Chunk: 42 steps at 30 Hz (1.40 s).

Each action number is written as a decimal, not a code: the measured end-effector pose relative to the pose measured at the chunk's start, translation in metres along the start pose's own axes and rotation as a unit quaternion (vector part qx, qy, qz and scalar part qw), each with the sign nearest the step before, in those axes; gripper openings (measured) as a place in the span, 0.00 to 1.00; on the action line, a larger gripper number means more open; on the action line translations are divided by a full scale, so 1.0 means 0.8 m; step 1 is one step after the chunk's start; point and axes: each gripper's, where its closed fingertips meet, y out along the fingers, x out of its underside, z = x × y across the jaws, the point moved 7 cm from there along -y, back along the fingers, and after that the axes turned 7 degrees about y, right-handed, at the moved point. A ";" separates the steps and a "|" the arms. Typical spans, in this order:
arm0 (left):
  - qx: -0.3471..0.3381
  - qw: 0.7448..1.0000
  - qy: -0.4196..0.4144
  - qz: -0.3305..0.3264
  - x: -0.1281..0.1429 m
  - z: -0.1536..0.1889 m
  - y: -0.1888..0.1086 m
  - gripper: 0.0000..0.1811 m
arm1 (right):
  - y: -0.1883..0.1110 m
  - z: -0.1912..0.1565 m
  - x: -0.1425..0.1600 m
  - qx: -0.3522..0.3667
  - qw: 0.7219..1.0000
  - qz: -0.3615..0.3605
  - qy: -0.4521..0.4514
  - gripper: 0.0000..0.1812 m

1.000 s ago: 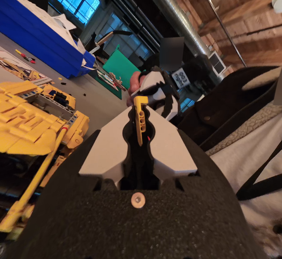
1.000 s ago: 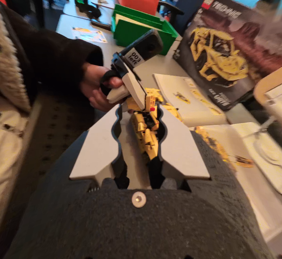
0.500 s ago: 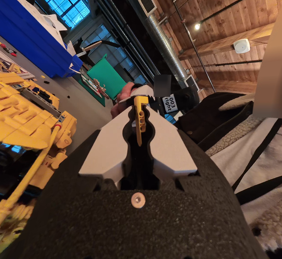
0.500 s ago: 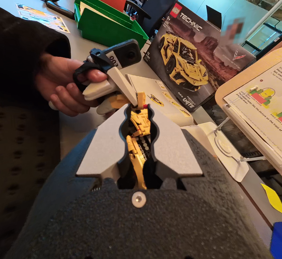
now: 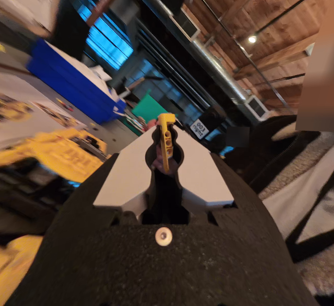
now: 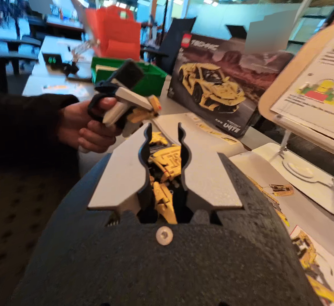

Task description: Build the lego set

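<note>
1. The left gripper (image 5: 165, 131) is squeezed tight on a small yellow plastic beam with round holes and a bent top (image 5: 166, 139). The beam stands up between the fingers, and its bent end pokes out past the tips.

2. The right gripper (image 6: 164, 127) has a clear gap between its two grey fingers (image 6: 124, 167). It holds nothing. Half a second ago its tips were right at the yellow piece in the left gripper. Now they are apart from it.

3. In the right wrist view the left gripper sits up and to the left, held by the person's hand (image 6: 85, 125). The yellow piece is in its tips, and a tiny red dot shows on the end of it.

4. The half-built yellow toy car made of plastic bricks (image 6: 166, 163) lies on the grey table (image 6: 256, 138), just under the right gripper. The left wrist view shows it low on the left as a blurry yellow shape, so the left gripper is swinging fast.

5. The dark box with a yellow car picture (image 6: 216, 84) stands behind, and the white instruction booklet (image 6: 198, 127) lies open near the car.

6. I think the helping touch is over. The small piece looks ready to go onto the car next. The car is far from finished.
</note>
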 end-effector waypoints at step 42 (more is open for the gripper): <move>-0.081 0.975 0.186 -0.093 0.003 0.011 -0.019 0.06 | -0.084 0.012 0.118 -0.090 0.905 -0.413 0.034 0.09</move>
